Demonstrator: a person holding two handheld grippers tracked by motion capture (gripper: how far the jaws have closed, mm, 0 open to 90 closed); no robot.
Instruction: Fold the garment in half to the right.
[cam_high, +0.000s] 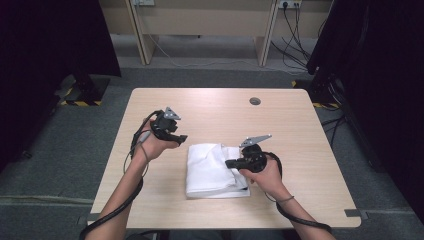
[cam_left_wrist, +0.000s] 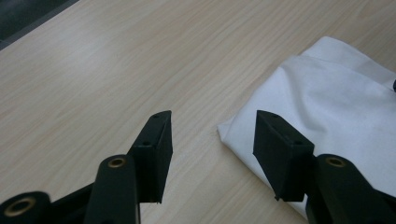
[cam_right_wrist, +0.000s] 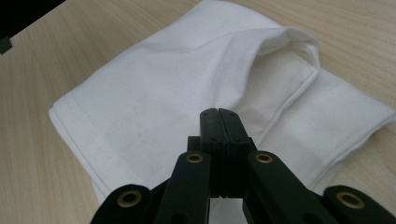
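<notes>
- A pale wood-grain table (cam_high: 210, 107), rectangular with rounded corners and a small round grommet (cam_high: 255, 101) toward twelve o'clock, carries the work; grey carpet surrounds it.
- A white cloth (cam_high: 210, 172), soft matte cotton with stitched hems, lies just below the table's centre, toward six o'clock, folded into a rough rectangle; one upper layer stands loose and puffed, so the folding looks partly done, with flattening or another fold apparently left.
- The left gripper (cam_left_wrist: 212, 135), at nine o'clock of the cloth, hovers with jaws spread, nothing between them, its tips over the cloth's corner.
- The right gripper (cam_right_wrist: 219, 116), at three o'clock, has its black jaws pressed together over the cloth; whether they pinch a layer I cannot tell.
</notes>
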